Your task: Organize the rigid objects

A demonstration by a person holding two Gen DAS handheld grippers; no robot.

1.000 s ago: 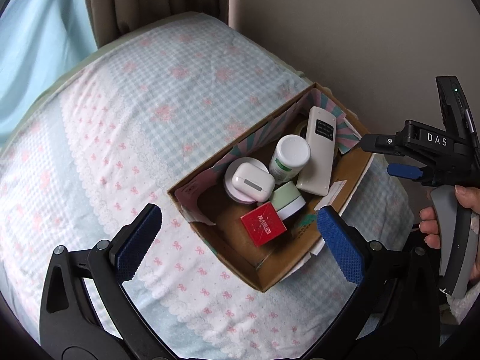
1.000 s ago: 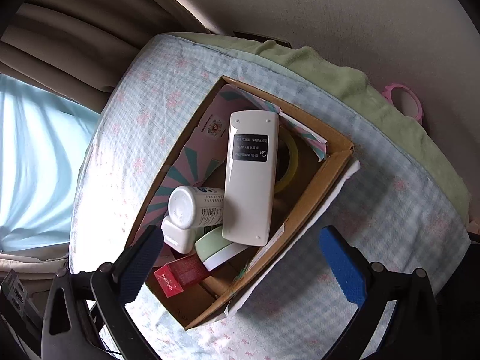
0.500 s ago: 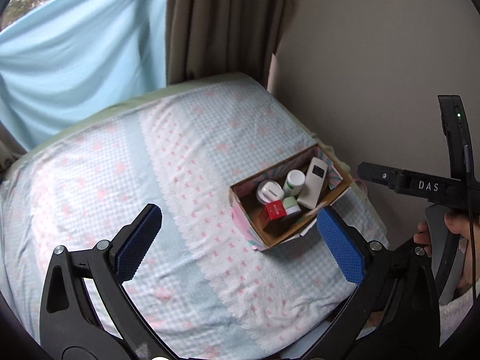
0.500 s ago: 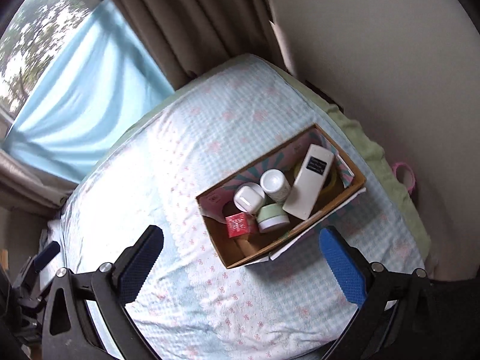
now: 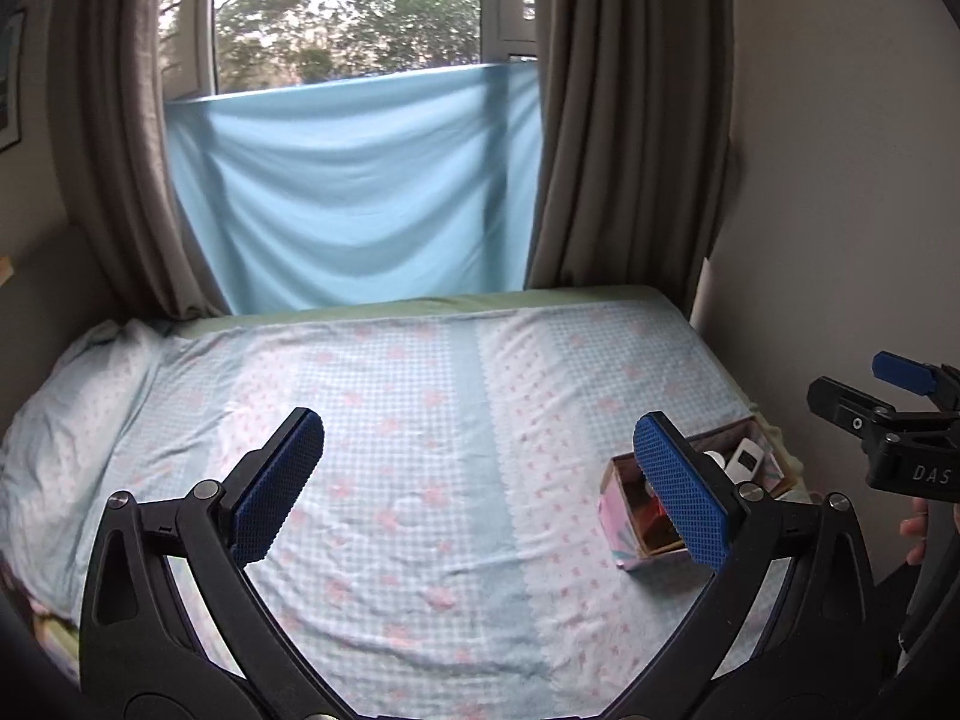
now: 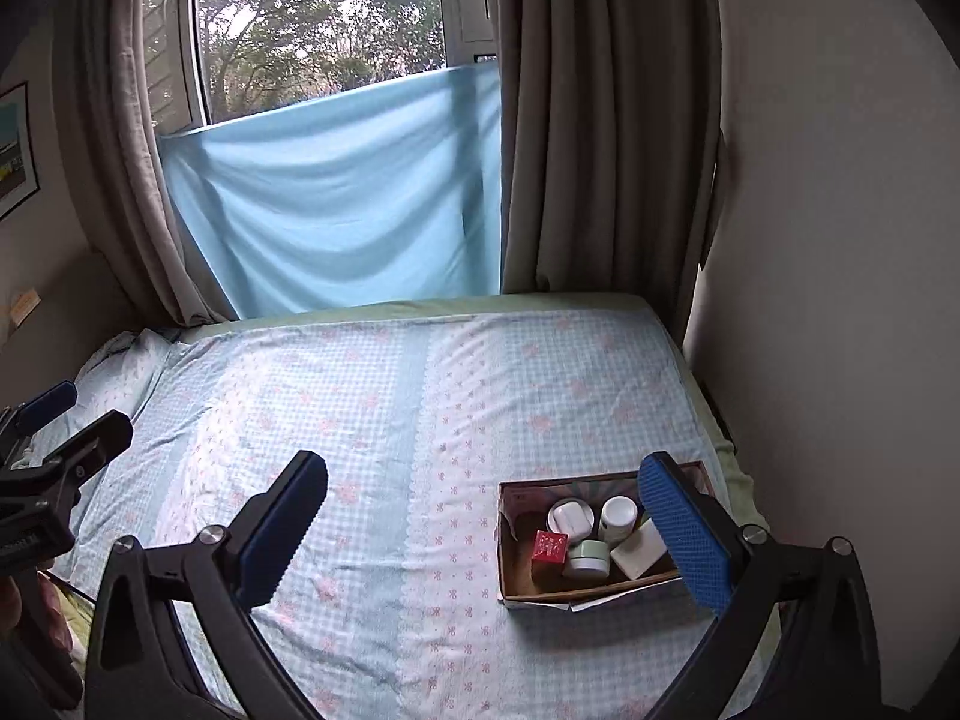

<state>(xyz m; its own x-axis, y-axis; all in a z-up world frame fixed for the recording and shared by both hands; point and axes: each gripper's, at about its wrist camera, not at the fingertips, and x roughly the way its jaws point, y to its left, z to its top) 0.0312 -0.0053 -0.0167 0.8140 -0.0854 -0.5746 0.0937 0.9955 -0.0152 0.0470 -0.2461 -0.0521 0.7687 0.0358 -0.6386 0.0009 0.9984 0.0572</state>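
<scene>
— Where's the open cardboard box [image 6: 510, 540] of small items?
— Near the bed's [image 6: 372, 420] right edge; the bedspread leftward lies bare.
— Jaws?
— Left gripper [image 5: 480, 480] and right gripper [image 6: 486, 516] both released, empty.

The only readable lettering is "DAS" in pale capitals on the black body of the right tool [image 5: 900, 396], seen at the right edge of the left wrist view. In the right wrist view the red box [image 6: 549, 546] in the carton [image 6: 505, 540] carries small pale marks, too small to read. The white remote [image 5: 744, 457] has a dark panel whose print cannot be made out.
</scene>
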